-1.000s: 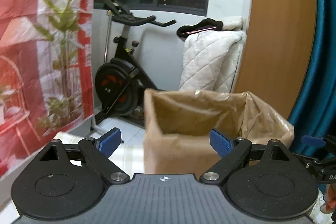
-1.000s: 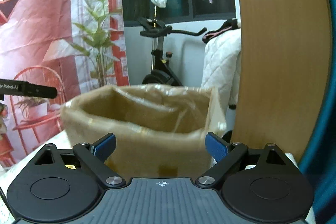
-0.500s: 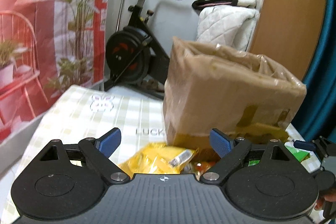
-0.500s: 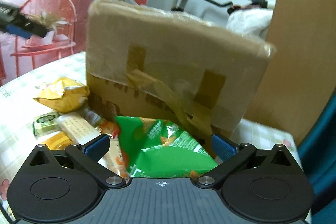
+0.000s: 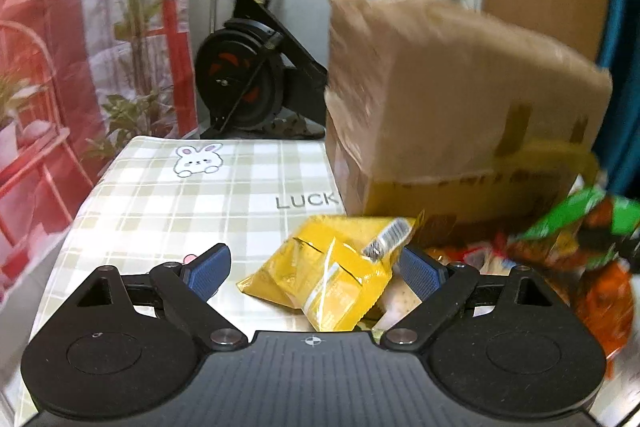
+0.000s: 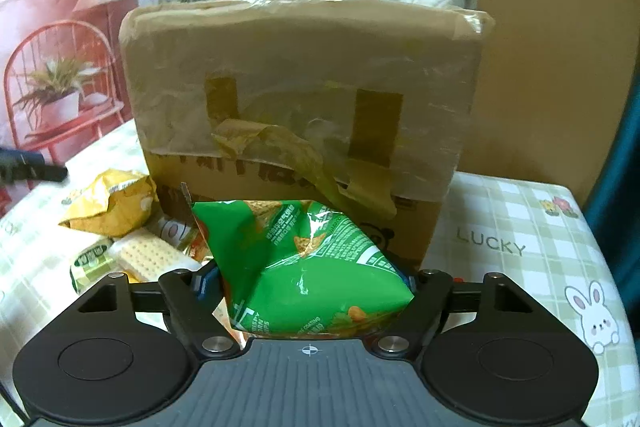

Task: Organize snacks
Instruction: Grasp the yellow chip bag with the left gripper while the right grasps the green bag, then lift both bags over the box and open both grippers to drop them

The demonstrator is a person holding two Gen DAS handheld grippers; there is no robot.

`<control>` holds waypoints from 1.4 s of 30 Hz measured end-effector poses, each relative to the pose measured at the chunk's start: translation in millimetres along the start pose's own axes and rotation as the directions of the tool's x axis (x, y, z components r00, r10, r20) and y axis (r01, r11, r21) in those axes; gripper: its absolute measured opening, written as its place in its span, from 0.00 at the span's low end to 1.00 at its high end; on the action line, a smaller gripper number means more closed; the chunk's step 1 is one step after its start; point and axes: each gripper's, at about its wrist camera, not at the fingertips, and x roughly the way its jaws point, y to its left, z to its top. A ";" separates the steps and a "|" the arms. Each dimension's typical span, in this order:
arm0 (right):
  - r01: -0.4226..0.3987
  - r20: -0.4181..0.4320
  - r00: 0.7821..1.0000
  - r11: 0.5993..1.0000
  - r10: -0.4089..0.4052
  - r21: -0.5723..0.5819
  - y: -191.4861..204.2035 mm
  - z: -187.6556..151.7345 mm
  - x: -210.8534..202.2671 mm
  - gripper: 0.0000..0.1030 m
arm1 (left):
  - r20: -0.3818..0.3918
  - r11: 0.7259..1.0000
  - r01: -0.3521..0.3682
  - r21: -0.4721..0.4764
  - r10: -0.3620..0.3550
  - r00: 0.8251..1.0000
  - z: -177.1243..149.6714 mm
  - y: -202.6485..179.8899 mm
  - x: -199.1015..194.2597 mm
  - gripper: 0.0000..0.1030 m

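Note:
A tall taped cardboard box (image 6: 304, 67) stands on the checked tablecloth, with a heap of snack packs at its foot. My right gripper (image 6: 310, 279) is down at the heap and its jaws are closing; a green chip bag (image 6: 312, 259) fills the gap and both fingers press its sides. In the left wrist view a yellow snack bag (image 5: 328, 279) lies between the fingers of my left gripper (image 5: 314, 271), which stands wide open; its left pad is well clear of the bag. The box (image 5: 460, 99) is blurred there.
Beside the yellow bag (image 6: 112, 203) lie a biscuit pack (image 6: 148, 259) and a small green-labelled pack (image 6: 90, 259). The tablecloth (image 5: 180, 207) ends at the left and far edges. An exercise bike (image 5: 248, 79) stands behind the table, and a wooden panel (image 6: 552, 47) to the right.
Both grippers have sunk from the level of the box's open top to the snack heap at its foot. The right jaws have narrowed onto the green chip bag. The left jaws stay wide.

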 end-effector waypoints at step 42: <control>-0.120 0.087 0.990 0.989 0.113 0.086 -4.8 19.6 -41.9 0.70 | 0.086 0.998 -0.041 0.056 0.036 0.996 4.3 -6.3 -46.3 0.75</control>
